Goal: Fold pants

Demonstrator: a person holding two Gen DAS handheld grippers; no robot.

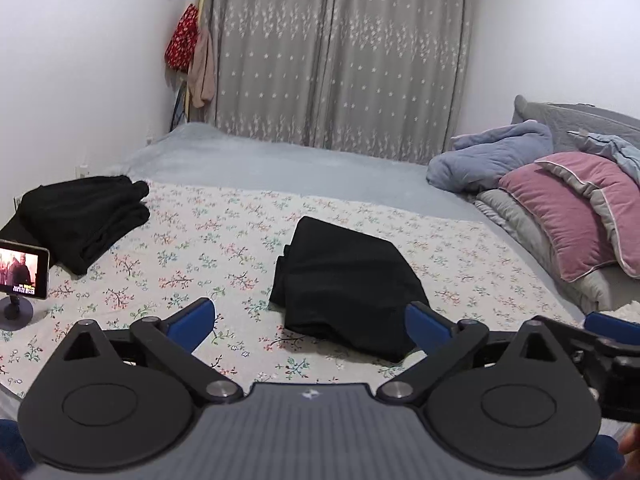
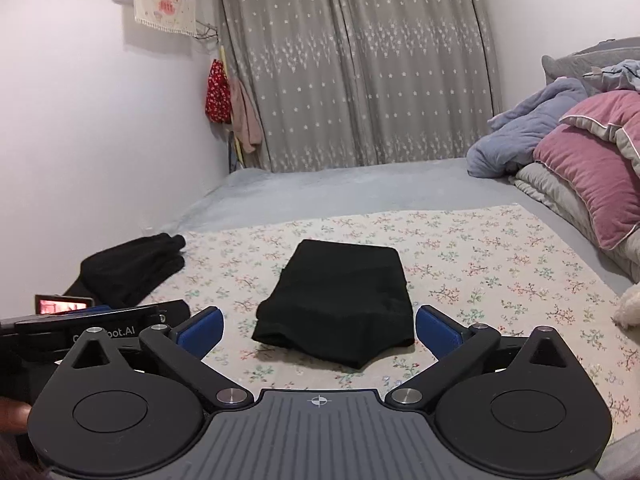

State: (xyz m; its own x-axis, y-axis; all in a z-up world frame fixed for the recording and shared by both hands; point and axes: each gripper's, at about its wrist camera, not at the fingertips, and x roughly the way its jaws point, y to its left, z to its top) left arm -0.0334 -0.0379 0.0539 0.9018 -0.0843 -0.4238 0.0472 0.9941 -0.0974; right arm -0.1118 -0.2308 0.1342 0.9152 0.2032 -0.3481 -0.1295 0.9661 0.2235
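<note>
A folded pair of black pants lies flat on the floral sheet that covers the near part of a bed, about midway across it and just ahead of both grippers. The left gripper and the right gripper hover above the sheet's near edge, each with its blue-padded jaws spread wide and nothing between them; neither touches the pants. In the right wrist view the left gripper's black body shows at the left, bearing white lettering that is partly hidden and ends in "ot.AI". A second bundle of black clothing sits toward the bed's left edge, well apart from the folded pair. Near it, at the left edge, a small screen on a round stand shows a video with yellow captions too small to read. Pink and blue bedding is heaped along the bed's right side. Grey star-patterned curtains hang behind the far edge.
</note>
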